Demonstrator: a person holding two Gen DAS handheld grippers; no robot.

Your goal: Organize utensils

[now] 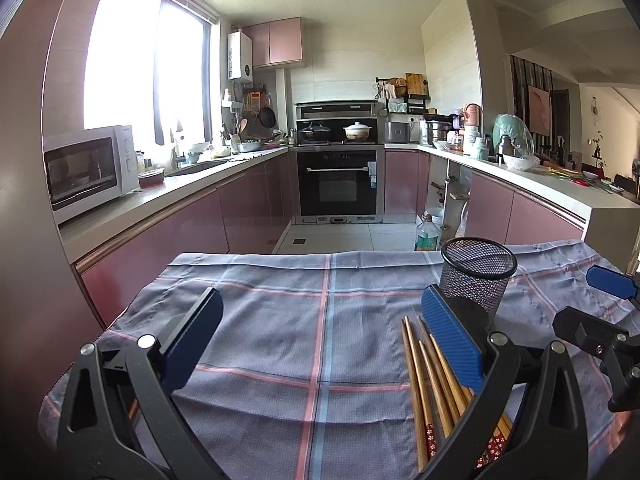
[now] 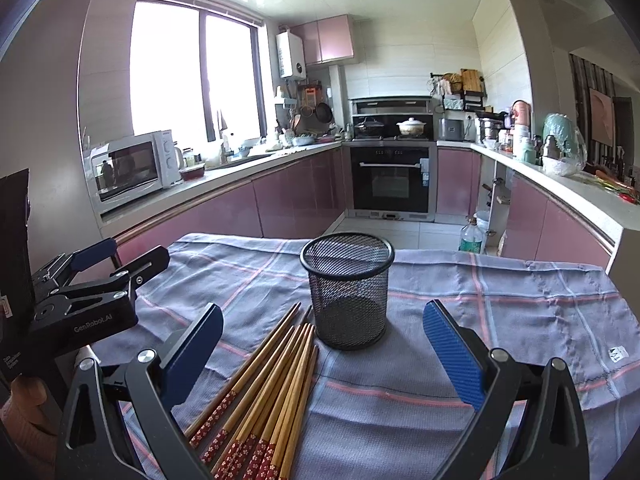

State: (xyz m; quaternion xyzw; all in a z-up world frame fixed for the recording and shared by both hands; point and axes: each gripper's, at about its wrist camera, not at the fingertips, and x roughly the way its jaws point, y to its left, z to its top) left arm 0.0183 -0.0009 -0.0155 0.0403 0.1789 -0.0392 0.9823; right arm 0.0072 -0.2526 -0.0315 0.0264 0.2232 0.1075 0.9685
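Several wooden chopsticks (image 2: 260, 396) with red flowered ends lie in a loose bundle on the checked cloth (image 2: 500, 320), tips toward a black mesh cup (image 2: 348, 288) that stands upright and empty. My right gripper (image 2: 322, 354) is open and empty, hovering above the cloth just in front of the cup, chopsticks by its left finger. My left gripper (image 1: 320, 336) is open and empty above the bare cloth (image 1: 280, 320); the chopsticks (image 1: 432, 384) lie by its right finger and the cup (image 1: 476, 276) stands beyond it. The left gripper also shows at the right wrist view's left edge (image 2: 100, 272).
The clothed table ends at its far edge, with the kitchen floor and a green bottle (image 1: 427, 236) beyond. Pink cabinets and counters run down both sides, with a microwave (image 1: 88, 164) on the left and an oven (image 1: 338, 182) at the back. The right gripper's fingers (image 1: 612, 280) show at right.
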